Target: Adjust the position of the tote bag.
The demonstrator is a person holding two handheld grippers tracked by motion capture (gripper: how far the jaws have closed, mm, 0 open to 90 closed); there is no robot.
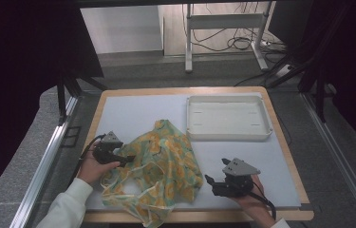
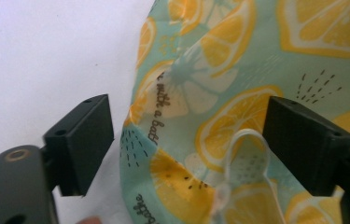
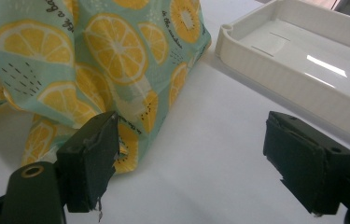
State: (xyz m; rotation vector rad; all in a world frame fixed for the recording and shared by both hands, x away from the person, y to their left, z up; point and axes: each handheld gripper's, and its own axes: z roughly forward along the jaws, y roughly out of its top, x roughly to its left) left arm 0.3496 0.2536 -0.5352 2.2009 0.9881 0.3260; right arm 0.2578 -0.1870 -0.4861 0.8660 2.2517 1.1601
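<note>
The lemon-print fabric bag [image 1: 166, 171] is lying crumpled at the worktop's [image 1: 133, 114] six o'clock, long axis running twelve to six; the left gripper [image 1: 127, 159], fingers [image 2: 81, 142] gaping and gripping nothing, is straddling its nine-o'clock edge, nearer than the right gripper [image 1: 210, 183], also spread empty, at its three o'clock.

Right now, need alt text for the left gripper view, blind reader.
The left gripper holds its two black jaws open over the edge of a crumpled lemon-print cloth, a thin white loop lying between them. A white table mat shows at left.
</note>
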